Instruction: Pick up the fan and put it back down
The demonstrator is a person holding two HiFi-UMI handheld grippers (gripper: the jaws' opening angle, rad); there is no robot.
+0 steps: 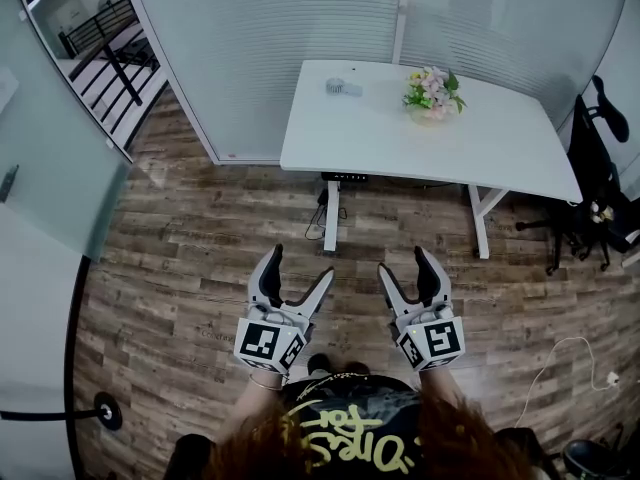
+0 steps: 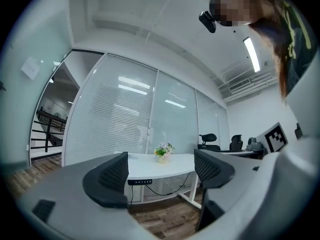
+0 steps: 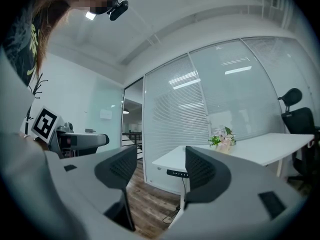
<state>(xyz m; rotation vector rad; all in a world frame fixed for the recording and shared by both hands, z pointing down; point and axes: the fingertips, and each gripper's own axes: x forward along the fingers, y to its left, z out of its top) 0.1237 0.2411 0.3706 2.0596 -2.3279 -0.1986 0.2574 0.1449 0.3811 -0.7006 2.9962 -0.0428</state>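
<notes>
I'm on the head view now: high up, tipped steeply down over the wood floor (image 1: 200, 268), left gripper (image 1: 302, 263) and right gripper (image 1: 402, 260) close below, white desk (image 1: 500, 138) well ahead. Over to the left gripper view: level along its own jaws, facing that desk from well back. Right gripper view, same level look, desk to its right. All three share the desk, its flower bouquet (image 1: 432, 92) and the blinded glass wall (image 1: 260, 38)

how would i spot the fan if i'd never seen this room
Find the white desk against the frosted glass wall. Only two things sit on it, and the fan is the small, low grey object toward the left end in the head view. Its neighbour to the right is a colourful bunch of flowers.
</notes>
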